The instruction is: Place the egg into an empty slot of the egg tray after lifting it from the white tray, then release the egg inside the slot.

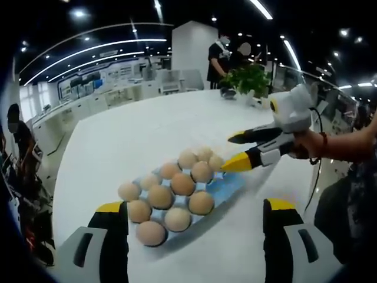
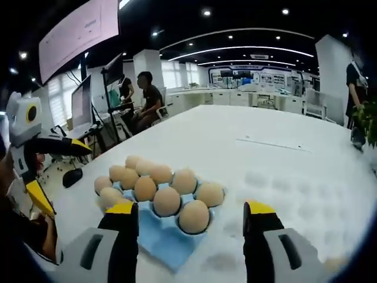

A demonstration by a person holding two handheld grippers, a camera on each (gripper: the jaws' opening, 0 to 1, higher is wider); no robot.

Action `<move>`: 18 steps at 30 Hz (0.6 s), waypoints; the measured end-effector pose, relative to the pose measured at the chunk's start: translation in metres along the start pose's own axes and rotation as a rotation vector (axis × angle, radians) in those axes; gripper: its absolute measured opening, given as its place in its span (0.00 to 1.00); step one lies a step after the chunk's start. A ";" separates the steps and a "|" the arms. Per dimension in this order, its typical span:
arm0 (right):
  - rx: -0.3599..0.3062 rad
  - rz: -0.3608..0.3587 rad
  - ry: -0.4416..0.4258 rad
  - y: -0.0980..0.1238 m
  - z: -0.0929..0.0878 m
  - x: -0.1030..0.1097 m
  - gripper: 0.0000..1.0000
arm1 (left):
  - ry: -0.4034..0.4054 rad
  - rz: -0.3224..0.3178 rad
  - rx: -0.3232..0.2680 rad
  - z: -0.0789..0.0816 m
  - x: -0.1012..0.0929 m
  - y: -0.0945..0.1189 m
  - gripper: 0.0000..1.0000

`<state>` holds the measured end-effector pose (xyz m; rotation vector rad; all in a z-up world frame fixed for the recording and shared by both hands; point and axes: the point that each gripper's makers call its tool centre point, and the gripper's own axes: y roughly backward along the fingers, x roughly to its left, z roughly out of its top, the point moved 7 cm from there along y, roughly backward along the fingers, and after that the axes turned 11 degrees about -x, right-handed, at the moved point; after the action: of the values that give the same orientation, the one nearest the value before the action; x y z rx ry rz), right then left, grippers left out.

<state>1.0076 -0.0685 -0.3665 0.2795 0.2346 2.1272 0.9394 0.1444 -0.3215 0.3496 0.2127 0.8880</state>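
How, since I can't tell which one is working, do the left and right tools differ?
The right tool reaches one end of the egg tray; the left tool sits off to its side, apart. The left tool's jaws look spread wider than the right tool's. Both are open and empty.

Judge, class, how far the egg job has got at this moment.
Done: many eggs already sit in the blue egg tray. In hand: nothing; the left gripper and right gripper are open and empty. Left: empty slots show near the right gripper.
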 end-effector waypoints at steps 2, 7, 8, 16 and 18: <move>0.001 -0.017 -0.004 0.004 -0.001 -0.006 0.75 | -0.001 -0.002 0.003 0.000 0.000 0.000 0.97; 0.002 -0.060 -0.019 0.014 -0.004 -0.021 0.75 | -0.002 -0.005 0.007 -0.001 -0.001 -0.001 0.97; 0.001 -0.066 -0.022 0.016 -0.005 -0.023 0.75 | -0.002 -0.004 0.007 -0.001 -0.001 -0.001 0.97; 0.007 -0.112 -0.029 0.031 -0.009 -0.044 0.75 | 0.003 0.003 0.003 0.001 -0.001 -0.002 0.97; 0.006 -0.122 -0.027 0.034 -0.009 -0.048 0.75 | 0.006 0.003 0.004 0.000 -0.001 -0.002 0.97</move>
<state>1.0031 -0.1278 -0.3708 0.2904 0.2361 2.0014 0.9402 0.1426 -0.3218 0.3518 0.2194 0.8918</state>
